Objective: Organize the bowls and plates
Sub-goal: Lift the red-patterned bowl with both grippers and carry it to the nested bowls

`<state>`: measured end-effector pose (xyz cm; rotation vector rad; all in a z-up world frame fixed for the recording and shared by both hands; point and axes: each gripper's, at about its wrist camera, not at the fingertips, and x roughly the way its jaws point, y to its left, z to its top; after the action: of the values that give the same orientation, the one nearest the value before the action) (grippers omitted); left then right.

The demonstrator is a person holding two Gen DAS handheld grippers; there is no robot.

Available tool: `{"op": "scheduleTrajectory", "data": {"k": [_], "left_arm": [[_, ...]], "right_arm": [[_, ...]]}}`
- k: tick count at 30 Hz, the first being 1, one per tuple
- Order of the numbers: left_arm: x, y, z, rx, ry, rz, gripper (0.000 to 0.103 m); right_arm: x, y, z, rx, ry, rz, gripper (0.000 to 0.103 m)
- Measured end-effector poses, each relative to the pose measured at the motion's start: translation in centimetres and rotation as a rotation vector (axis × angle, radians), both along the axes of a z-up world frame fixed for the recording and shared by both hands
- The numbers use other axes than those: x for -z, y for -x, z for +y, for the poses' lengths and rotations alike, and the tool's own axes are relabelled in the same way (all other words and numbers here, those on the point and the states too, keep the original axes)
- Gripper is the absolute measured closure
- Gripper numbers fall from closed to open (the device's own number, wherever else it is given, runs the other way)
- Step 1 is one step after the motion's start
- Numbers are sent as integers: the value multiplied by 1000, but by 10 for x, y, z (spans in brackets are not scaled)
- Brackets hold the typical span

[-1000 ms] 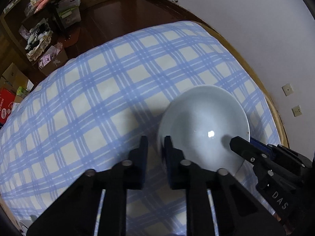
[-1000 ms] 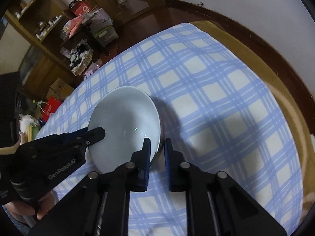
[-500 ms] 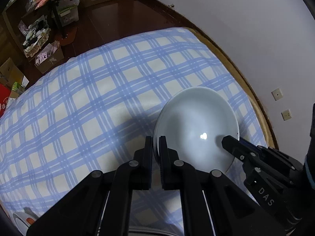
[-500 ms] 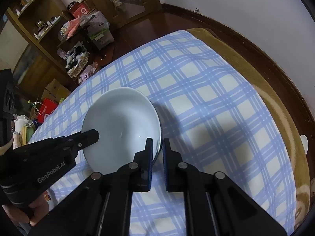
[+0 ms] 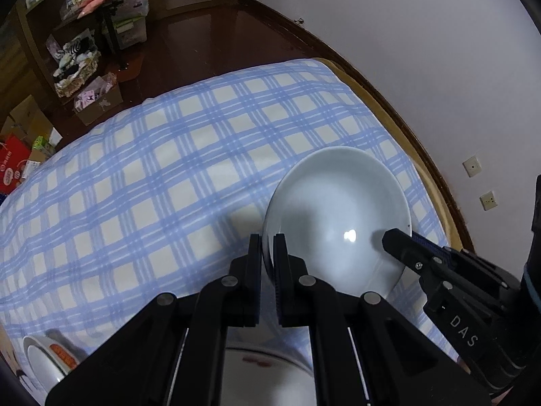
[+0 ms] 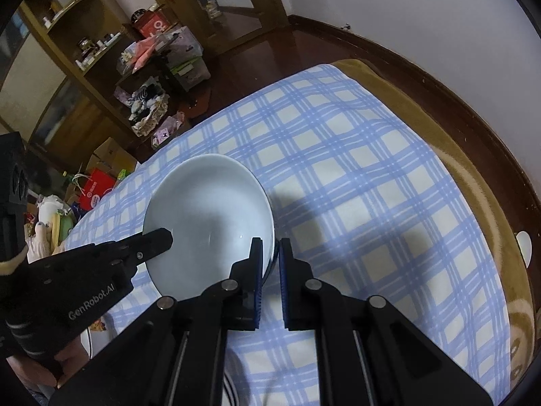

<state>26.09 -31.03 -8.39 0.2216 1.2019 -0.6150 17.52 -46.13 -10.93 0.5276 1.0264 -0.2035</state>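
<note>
Checked cloth underlies bowl; plates nearby.

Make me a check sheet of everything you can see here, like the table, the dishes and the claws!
Surface: blue-and-white checked cloth over a table.
Job's things: pale blue glazed bowl, gripped at opposite rims; white dishes with red marks at the near edge.
Clutter: nothing seen on the cloth.
Grippers: left claw shut on the bowl's rim; right claw shut on the other rim.
Cables: nothing seen.
Surroundings: wooden shelves, cardboard boxes, white wall.
</note>
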Motion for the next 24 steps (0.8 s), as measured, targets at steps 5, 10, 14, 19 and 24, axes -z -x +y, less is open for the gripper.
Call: {"op": "scheduleTrajectory", "data": {"k": [5, 10, 14, 19, 24], "left_arm": [[-9, 10, 19, -24, 6, 1, 96], [-19, 21, 42, -46, 3, -18, 96], [-26, 27, 61, -69, 9, -23, 96], [-34, 31, 86, -99, 12, -26, 96], [-45, 36, 116, -130, 10, -46, 96]], "right_arm": [[-7, 8, 17, -24, 5, -6, 93], [-16, 15, 38, -51, 21, -18, 93], [-22, 19, 55, -71, 28, -29, 93], [-31, 20, 79, -103, 38, -40, 93], [-40, 19, 106, -139, 45, -54, 93]]}}
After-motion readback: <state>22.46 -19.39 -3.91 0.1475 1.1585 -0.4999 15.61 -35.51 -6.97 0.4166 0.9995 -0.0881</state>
